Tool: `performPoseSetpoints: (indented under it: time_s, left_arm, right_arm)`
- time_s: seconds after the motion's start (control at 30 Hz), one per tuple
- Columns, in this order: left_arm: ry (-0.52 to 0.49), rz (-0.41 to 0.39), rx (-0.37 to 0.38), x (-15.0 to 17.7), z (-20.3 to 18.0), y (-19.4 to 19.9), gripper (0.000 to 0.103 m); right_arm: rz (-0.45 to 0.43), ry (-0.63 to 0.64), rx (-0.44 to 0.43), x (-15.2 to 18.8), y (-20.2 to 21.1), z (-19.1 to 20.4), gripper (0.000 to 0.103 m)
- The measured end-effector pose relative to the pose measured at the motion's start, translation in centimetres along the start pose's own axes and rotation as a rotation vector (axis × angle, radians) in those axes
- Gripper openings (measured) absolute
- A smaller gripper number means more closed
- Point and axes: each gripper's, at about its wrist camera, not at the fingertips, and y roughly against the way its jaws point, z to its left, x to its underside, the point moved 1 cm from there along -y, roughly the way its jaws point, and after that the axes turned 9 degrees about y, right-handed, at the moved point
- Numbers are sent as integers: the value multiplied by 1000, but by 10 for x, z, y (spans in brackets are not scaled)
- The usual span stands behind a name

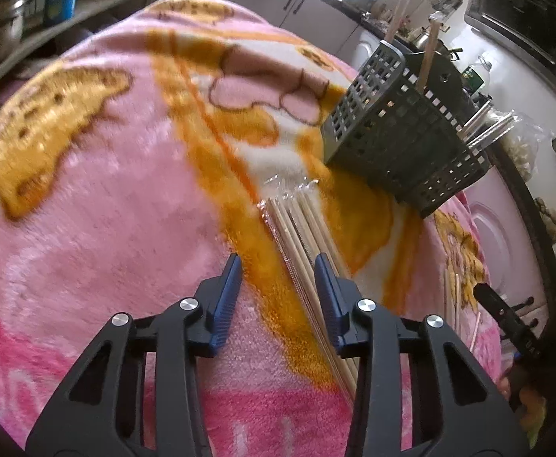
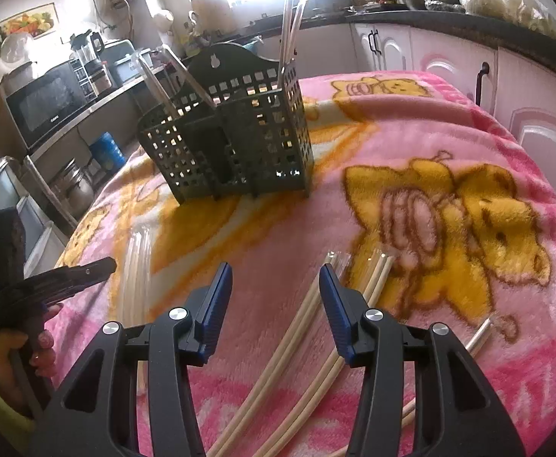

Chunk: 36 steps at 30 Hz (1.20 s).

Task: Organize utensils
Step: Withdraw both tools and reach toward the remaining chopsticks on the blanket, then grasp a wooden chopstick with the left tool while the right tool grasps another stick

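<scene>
A dark perforated utensil caddy (image 1: 403, 129) stands on the pink blanket, holding a few upright chopsticks; it also shows in the right wrist view (image 2: 236, 141). A clear-wrapped bundle of wooden skewers (image 1: 297, 236) lies in front of my left gripper (image 1: 278, 270), which is open, its right finger over the bundle. My right gripper (image 2: 274, 278) is open above wrapped pale chopstick pairs (image 2: 316, 335) lying on the blanket. The left gripper also appears in the right wrist view (image 2: 61, 278), and the bundle lies there too (image 2: 137, 266).
The pink and orange cartoon blanket (image 1: 106, 198) covers the table. More loose chopsticks (image 2: 479, 335) lie at the right. Kitchen counters, a microwave (image 2: 45, 103) and cabinets (image 2: 422, 53) surround the table.
</scene>
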Motion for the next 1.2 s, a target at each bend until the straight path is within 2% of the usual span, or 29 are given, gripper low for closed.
performPoseSetpoints:
  time_s: [0.13,0.37,0.5,0.63,0.8,0.87,0.93,1.2]
  left_arm:
    - [7,7,1,-4,-2,-6,30]
    - [-31,-4,-46,-12,-9,-18,28]
    - [-27,0,-30,-17,-11,-22,27]
    - [10,20,35,-21,-11,-23,28]
    - [174,71,169,-31,13,-26,28]
    - [231,86,196,-35,23,-28,17]
    - [271,98,212,-38,30,-31,12]
    - [320,123,266,-45,39,-36,4]
  right_arm:
    - [14,-3,1,0,-4,-1,46]
    - [50,-14,3,-1,-15,-8,46]
    - [74,-21,-5,0,-22,-11,46]
    - [103,-46,-15,0,-29,-16,46]
    - [141,-82,-38,0,-41,-22,46]
    - [145,-84,-41,-2,-42,-22,46]
    - [149,-85,-43,-3,-45,-22,45]
    - [152,-108,-53,-8,-49,-25,43]
